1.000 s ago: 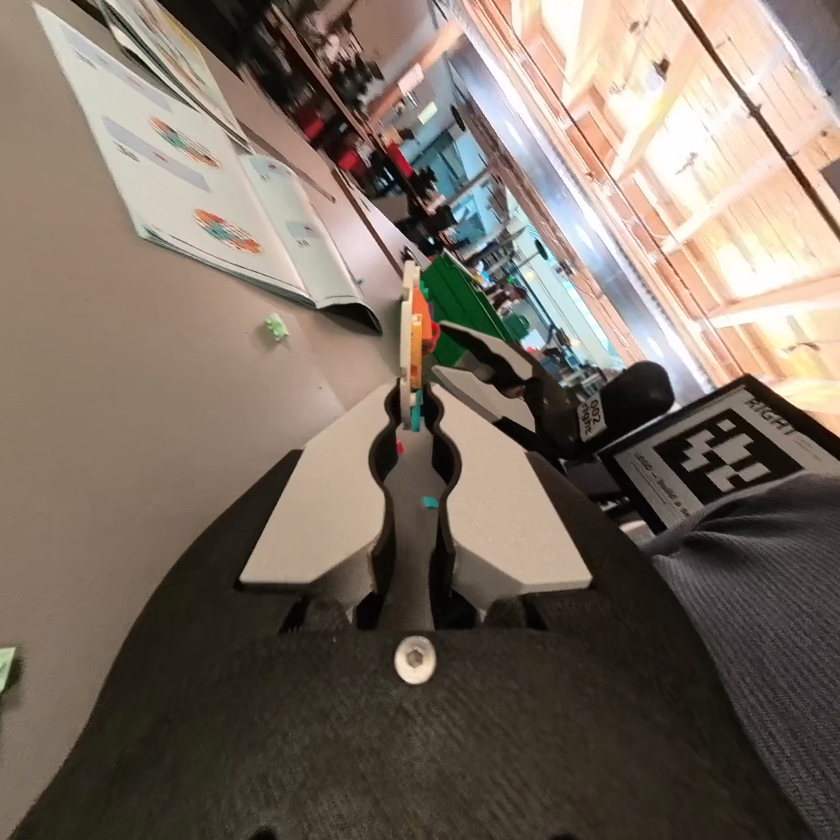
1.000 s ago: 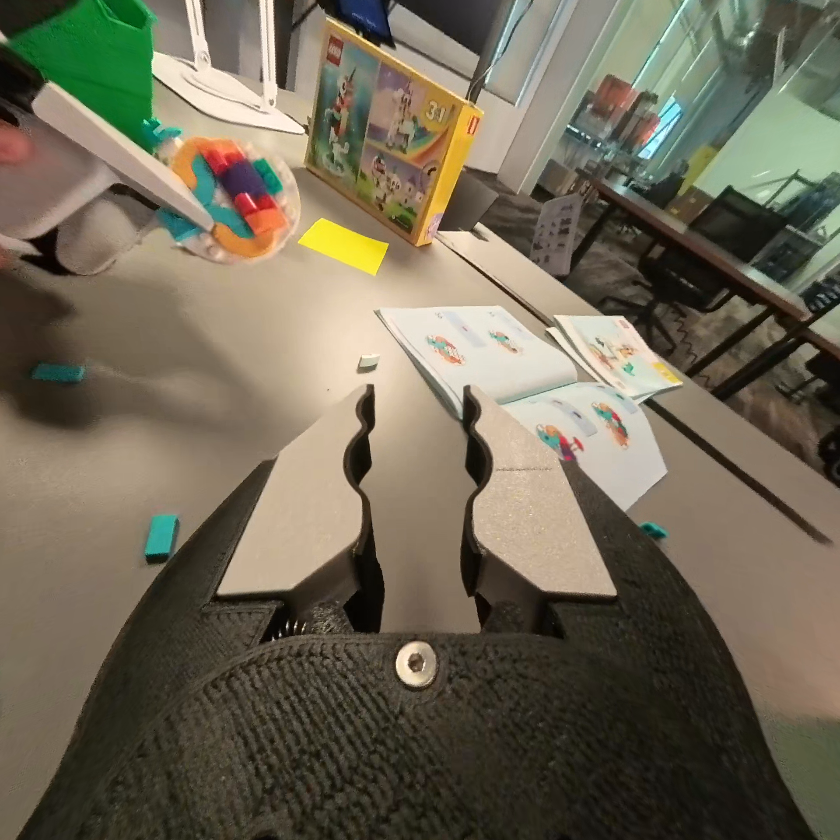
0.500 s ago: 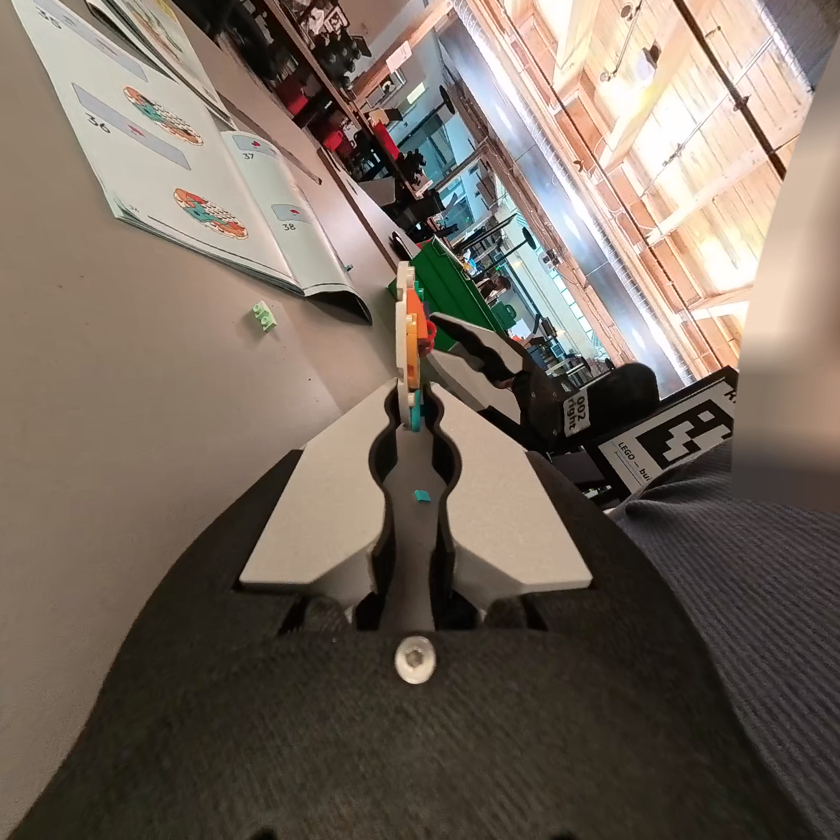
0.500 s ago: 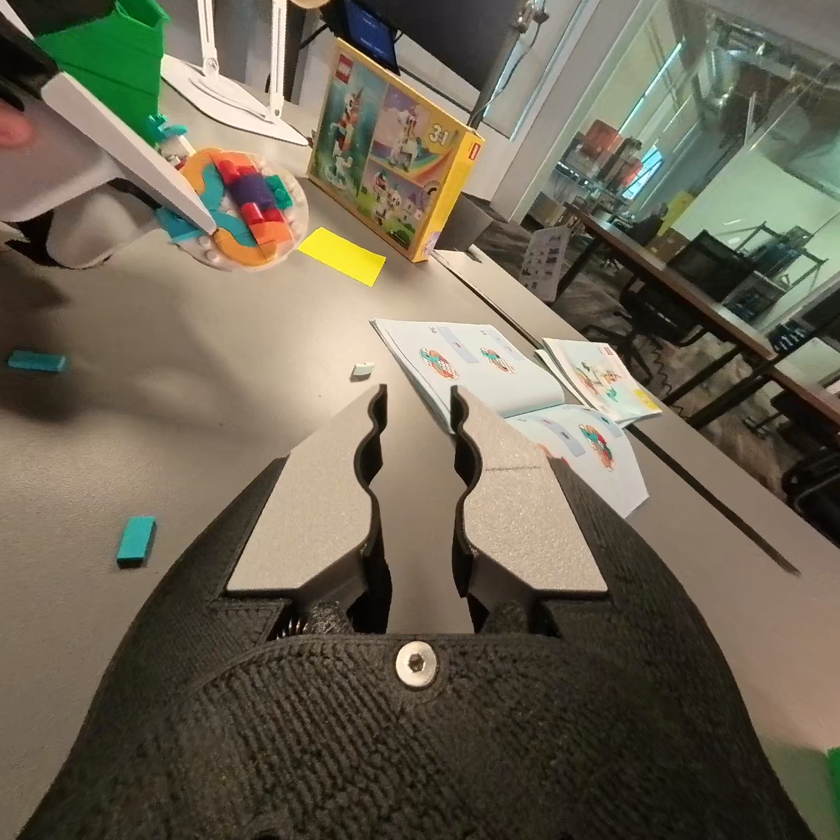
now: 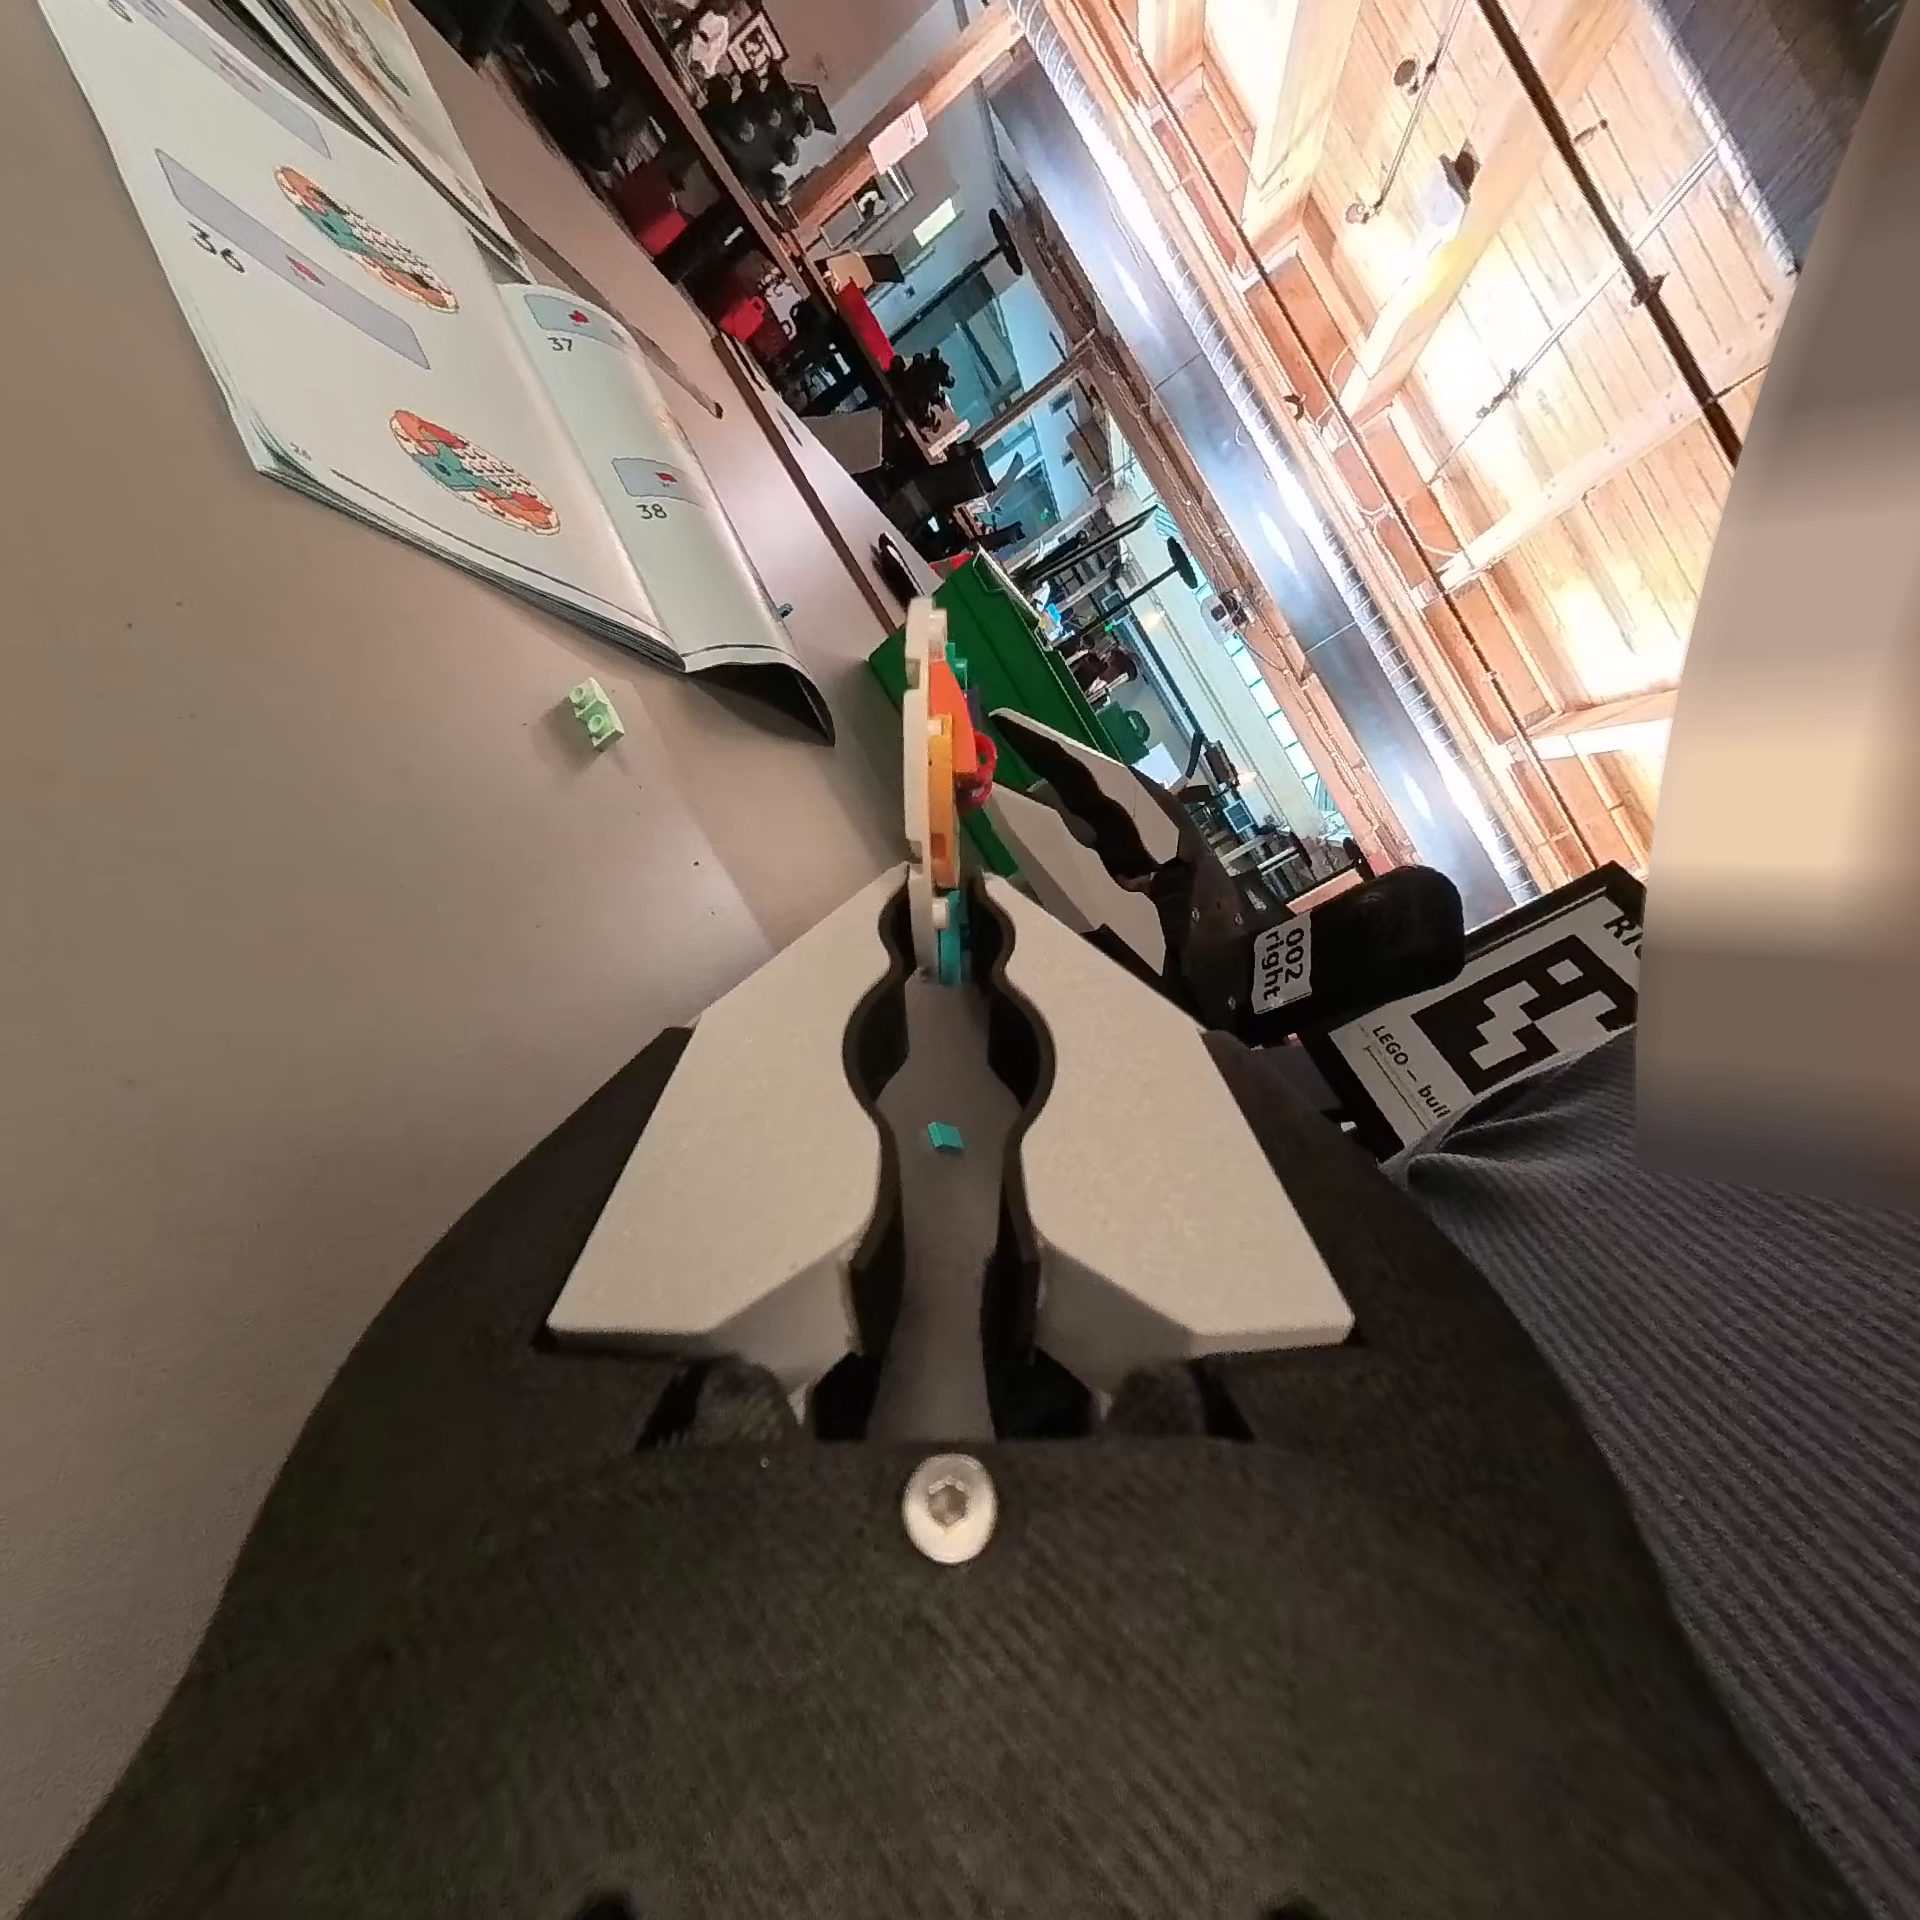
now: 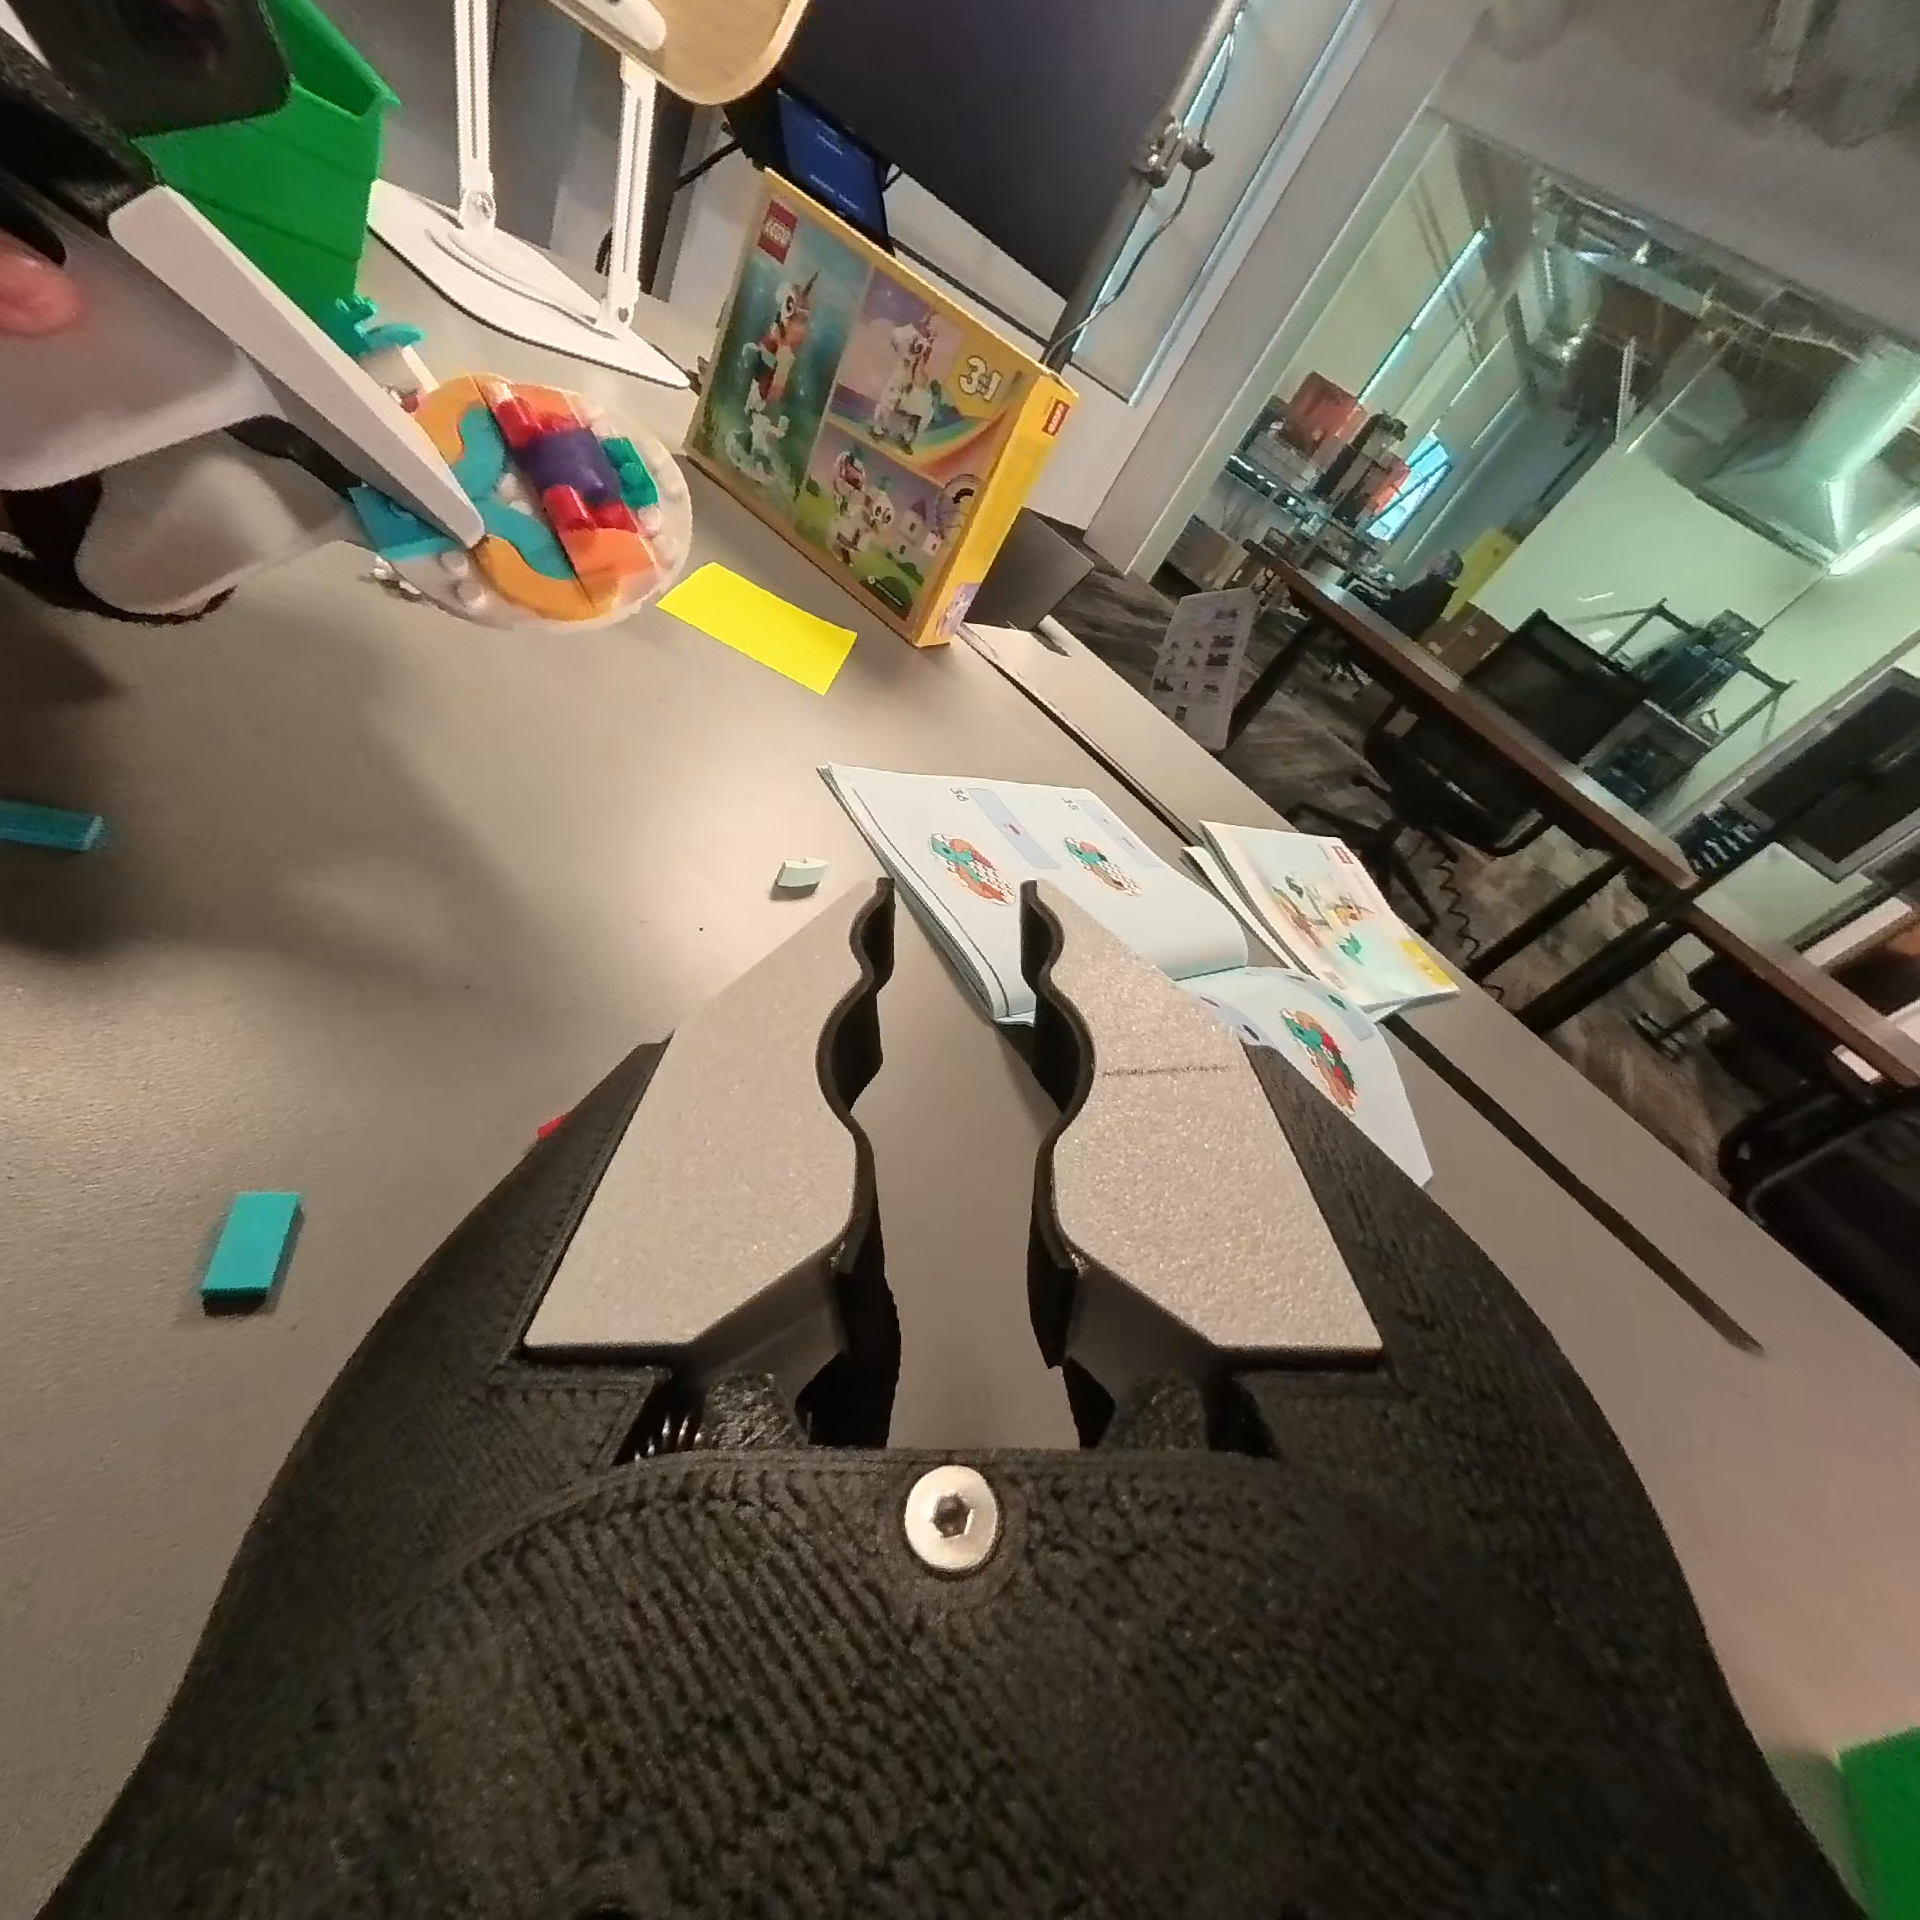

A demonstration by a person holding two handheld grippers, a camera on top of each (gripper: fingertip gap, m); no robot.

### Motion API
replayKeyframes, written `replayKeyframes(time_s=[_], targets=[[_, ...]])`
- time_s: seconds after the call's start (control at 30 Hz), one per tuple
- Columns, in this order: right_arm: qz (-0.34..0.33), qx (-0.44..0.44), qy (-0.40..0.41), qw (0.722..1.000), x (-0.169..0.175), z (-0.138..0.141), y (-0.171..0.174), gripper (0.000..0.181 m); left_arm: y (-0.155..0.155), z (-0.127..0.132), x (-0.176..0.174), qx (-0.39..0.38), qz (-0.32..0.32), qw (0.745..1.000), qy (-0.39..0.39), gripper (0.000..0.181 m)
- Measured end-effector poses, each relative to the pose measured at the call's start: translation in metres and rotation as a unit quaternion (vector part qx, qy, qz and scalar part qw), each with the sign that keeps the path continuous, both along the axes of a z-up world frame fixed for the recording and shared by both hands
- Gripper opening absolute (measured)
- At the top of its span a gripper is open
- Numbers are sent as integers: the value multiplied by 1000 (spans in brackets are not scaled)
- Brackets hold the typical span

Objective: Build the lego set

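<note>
My left gripper (image 5: 951, 909) is shut on the edge of a round lego model (image 5: 928, 764), a white disc with orange, teal, red and purple bricks on it. It holds the model above the grey table, edge-on to its own camera. In the right wrist view the model (image 6: 566, 509) faces the camera at upper left, held in the left gripper (image 6: 416, 540). My right gripper (image 6: 956, 899) is open with a narrow gap and empty. In the left wrist view the right gripper (image 5: 1013, 774) sits just beside the model's studded face.
On the table (image 6: 416, 935) lie teal tiles (image 6: 249, 1247) (image 6: 47, 831), a pale green piece (image 6: 800, 875) and a small red piece (image 6: 551, 1125). There are also open instruction booklets (image 6: 1049, 894), a yellow lego box (image 6: 883, 478), a yellow note (image 6: 758, 623), a green bin (image 6: 270, 177) and a white lamp base (image 6: 540, 281). About 12 cm separates my left fingertips from my right.
My right gripper's jaws have narrowed, and it has moved closer to the model. My left gripper keeps its hold on the model and has tilted slightly.
</note>
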State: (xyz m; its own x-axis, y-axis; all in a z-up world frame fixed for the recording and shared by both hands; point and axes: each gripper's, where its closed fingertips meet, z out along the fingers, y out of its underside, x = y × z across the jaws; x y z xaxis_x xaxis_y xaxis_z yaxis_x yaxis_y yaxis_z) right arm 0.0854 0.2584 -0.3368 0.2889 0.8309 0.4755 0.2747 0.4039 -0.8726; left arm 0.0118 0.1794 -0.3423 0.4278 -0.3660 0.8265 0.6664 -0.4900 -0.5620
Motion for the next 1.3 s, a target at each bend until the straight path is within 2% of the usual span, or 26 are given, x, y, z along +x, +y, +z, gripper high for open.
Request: replayKeyframes(time_s=[1.07,1.17,1.23,1.3], targets=[[4,5,-6,1000,-2,-2,-2,22,0,-1,3,0,-4,1000,2,6],[38,-55,-22,998,-4,-6,-11,24,1,-2,2,-9,-3,1000,-1,6],[91,-118,-72,986,-3,-17,-25,24,1,-4,2,-15,-1,1000,-3,6],[127,-145,-112,975,5,-24,-35,28,2,-5,1,-19,-1,1000,-4,6]])
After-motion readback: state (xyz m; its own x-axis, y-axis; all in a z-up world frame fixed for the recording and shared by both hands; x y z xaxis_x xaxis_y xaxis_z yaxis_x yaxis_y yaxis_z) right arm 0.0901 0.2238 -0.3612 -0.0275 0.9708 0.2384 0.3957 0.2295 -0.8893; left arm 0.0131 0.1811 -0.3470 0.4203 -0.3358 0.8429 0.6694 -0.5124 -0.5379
